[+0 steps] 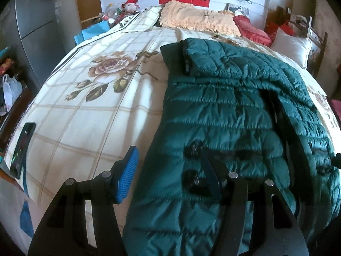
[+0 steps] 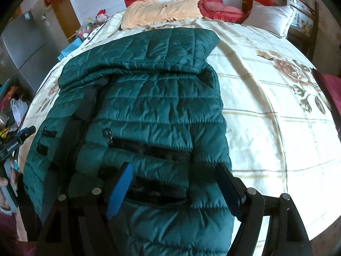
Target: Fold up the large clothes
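Jaws gaped on left gripper [image 1: 168,175] and right gripper [image 2: 174,189] above jacket [image 1: 234,117]; slick padding risked slipping, folds springing apart.

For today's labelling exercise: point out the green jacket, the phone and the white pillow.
green jacket [image 2: 162,111]: right wrist view, on its quilted front panel.
phone [image 1: 22,149]: left wrist view, on its dark screen.
white pillow [image 2: 270,18]: right wrist view, on its face.

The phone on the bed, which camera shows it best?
The left wrist view. The phone lies dark near the left edge of the floral bedsheet, well left of the green jacket. The right wrist view does not show it; there the jacket covers the left side.
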### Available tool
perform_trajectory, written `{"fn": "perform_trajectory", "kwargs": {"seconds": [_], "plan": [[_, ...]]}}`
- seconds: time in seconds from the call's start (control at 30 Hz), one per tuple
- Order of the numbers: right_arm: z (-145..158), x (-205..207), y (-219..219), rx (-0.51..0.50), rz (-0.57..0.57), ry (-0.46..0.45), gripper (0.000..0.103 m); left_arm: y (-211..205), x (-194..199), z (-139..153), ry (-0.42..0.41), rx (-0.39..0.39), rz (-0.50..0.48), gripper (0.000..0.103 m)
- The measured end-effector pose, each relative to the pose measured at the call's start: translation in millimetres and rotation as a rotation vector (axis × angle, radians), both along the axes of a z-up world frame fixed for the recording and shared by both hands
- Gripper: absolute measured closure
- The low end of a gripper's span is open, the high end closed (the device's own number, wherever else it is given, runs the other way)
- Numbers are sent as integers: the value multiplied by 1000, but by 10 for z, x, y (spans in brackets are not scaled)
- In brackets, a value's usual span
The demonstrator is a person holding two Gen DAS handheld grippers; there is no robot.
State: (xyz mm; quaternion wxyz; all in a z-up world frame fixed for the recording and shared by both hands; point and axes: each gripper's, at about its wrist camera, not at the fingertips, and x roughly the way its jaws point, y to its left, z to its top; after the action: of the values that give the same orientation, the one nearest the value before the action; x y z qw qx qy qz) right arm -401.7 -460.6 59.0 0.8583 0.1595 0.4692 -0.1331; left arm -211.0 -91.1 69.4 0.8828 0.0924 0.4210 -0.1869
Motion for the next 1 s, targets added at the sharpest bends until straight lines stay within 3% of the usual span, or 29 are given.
{"fn": "perform_trajectory", "kwargs": {"seconds": [0.27,0.77,1.0], "plan": [[-37,-199,-14,15,-10,19,21,212,-132,-102,32,25,16,43],[-116,-423,-47,49,-16,55,21,506,-233,-232,121,-11,43,43],[-190,-518,-65,126,-8,60,20,707,-168,-294,290,-167,9,43]]}}
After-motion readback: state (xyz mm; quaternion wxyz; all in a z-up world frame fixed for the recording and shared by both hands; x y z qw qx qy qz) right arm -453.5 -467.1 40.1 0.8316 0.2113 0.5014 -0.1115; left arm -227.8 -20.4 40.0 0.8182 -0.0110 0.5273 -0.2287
